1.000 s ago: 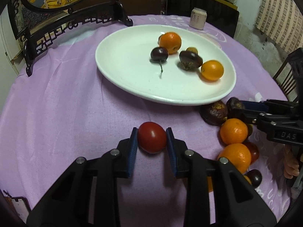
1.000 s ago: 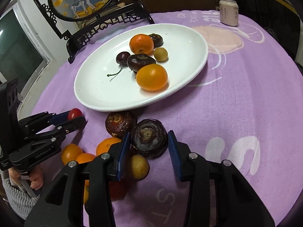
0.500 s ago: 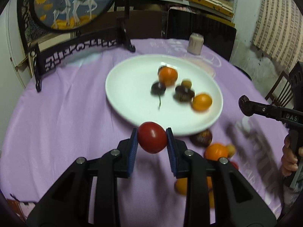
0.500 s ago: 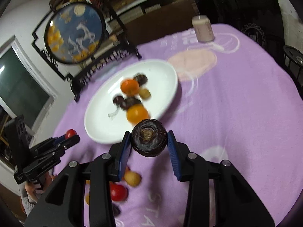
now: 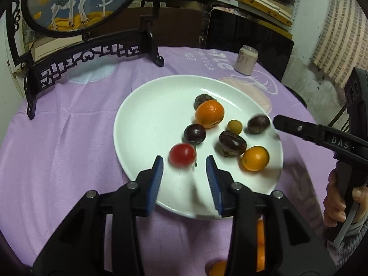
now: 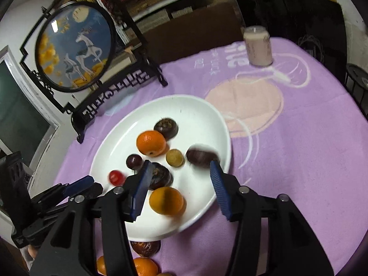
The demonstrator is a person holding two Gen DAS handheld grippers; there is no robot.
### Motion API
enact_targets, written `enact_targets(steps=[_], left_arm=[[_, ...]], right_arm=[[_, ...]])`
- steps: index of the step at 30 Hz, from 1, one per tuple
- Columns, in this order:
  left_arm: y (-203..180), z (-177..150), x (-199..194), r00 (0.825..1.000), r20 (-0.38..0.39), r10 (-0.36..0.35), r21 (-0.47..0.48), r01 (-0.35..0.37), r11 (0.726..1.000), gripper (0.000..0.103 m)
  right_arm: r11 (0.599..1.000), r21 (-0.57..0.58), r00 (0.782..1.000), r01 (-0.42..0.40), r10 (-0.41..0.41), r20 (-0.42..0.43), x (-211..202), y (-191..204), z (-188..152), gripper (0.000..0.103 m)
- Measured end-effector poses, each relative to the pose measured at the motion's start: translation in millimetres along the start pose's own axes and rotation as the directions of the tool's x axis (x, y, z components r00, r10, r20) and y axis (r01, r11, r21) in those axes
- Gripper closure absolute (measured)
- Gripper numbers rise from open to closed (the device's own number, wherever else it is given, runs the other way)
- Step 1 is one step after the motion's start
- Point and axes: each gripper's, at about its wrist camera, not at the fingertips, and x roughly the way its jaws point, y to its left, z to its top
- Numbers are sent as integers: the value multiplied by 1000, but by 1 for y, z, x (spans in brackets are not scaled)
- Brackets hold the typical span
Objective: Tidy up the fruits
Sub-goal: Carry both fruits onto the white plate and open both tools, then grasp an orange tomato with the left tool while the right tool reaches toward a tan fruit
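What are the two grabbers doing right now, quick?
Left gripper: opening, empty; the red tomato is loose on the plate.
Right gripper: opening, empty; the dark fruit is loose too.

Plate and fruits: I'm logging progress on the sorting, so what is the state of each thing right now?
White plate: holds eight fruits.
Red tomato: on the plate, blurred, free.
Dark chestnut: on the plate, blurred, free.
Left gripper: opening, empty.
Right gripper: opening, empty.
Fruits on the cloth: not yet sorted.
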Motion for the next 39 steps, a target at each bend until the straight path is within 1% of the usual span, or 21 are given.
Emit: enact_targets(steps=[2, 4, 7, 10, 13, 16, 19, 20, 22, 24, 28, 31, 33, 34, 36, 37, 39], left_arm=[[-3, -5, -6, 1000, 6, -2, 17, 2, 1000, 59], [-5, -11, -11, 1000, 4, -4, 35, 4, 999, 57], [-13, -26, -21, 1000, -11, -20, 67, 21, 998, 54], [-24, -52, -37, 1000, -17, -27, 125, 29, 992, 48], [-30, -79, -51, 1000, -10, -22, 162, 23, 986, 41], [-34, -93, -55, 999, -26, -41, 172, 45, 984, 41], [-38, -98, -54, 999, -31, -38, 193, 44, 980, 41], [-40, -99, -52, 998, -41, -43, 199, 50, 979, 41], [-40, -102, -47, 998, -54, -30, 206, 41, 978, 40], [-37, -101, -45, 998, -56, -21, 196, 32, 980, 40], [-25, -101, -43, 994, -86, -60, 148, 73, 986, 34], [-25, -106, -46, 994, -91, -56, 160, 70, 985, 30], [-25, -108, -47, 995, -89, -43, 171, 58, 984, 30], [-24, -108, -49, 996, -82, -34, 171, 48, 984, 30], [-17, -108, -55, 998, -59, -15, 158, 24, 987, 30], [-12, -107, -59, 999, -43, -1, 144, 7, 990, 30], [6, -104, -66, 999, -11, 48, 86, -47, 995, 31]], right_arm=[[1000, -22, 1000, -15, 15, 13, -10, 2, -3, 50], [999, -45, 1000, -26, 27, 5, -17, 6, -10, 50], [997, -46, 998, -59, 59, -17, -25, 8, -23, 50], [996, -46, 997, -77, 75, -29, -35, 9, -41, 50], [997, -47, 998, -57, 56, -25, -46, 6, -58, 48], [998, -18, 998, -56, 56, -19, -58, -1, -72, 48], [998, 4, 998, -68, 68, -5, -69, -5, -82, 47], [998, 2, 998, -66, 66, 0, -71, -5, -83, 44], [998, 1, 998, -61, 61, 16, -74, -4, -83, 44], [998, 6, 997, -63, 62, 39, -80, -6, -80, 44], [998, 37, 992, -59, 55, 117, -100, -17, -76, 44], [994, 80, 978, -68, 50, 204, -129, -33, -78, 44], [993, 95, 969, -73, 48, 243, -144, -41, -82, 42], [993, 96, 967, -70, 44, 251, -147, -44, -85, 38], [996, 86, 973, -37, 16, 232, -147, -48, -91, 37], [997, 72, 979, -26, 11, 205, -141, -48, -94, 37], [999, 50, 991, -4, -3, 137, -127, -44, -99, 37]])
